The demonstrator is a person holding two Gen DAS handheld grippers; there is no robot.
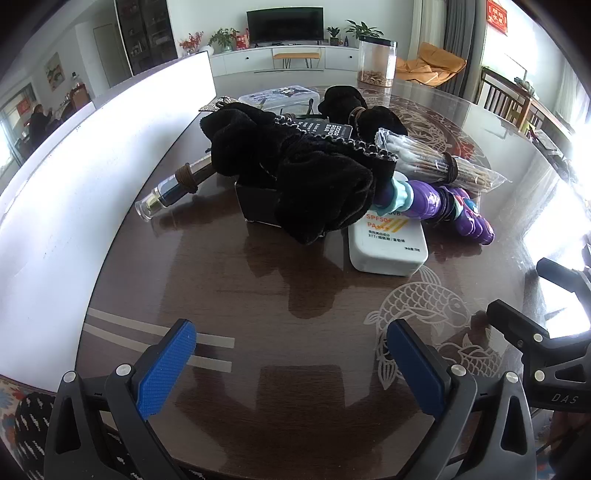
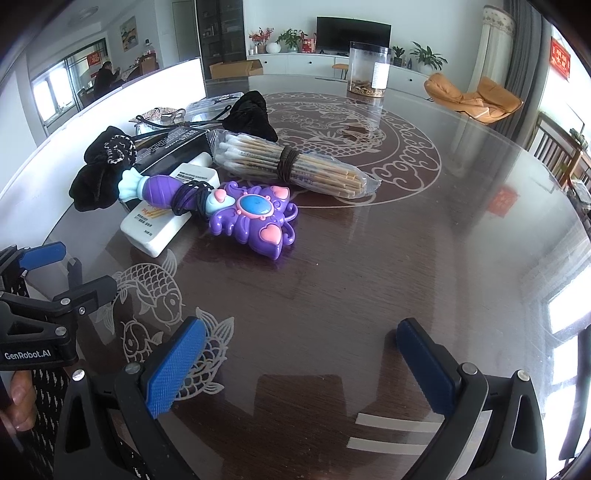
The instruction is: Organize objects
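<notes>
Jaws of left gripper and right gripper gape empty over bare table.

A home living room: television on a white cabinet, houseplants, orange lounge chair.

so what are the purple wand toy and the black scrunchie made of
Purple wand toy: moulded plastic by the look, glossy, with highlights on its blue dome and pink hearts. Black scrunchie: soft fabric, probably velvet or plush, matte, fuzzy and gathered in folds.
</notes>
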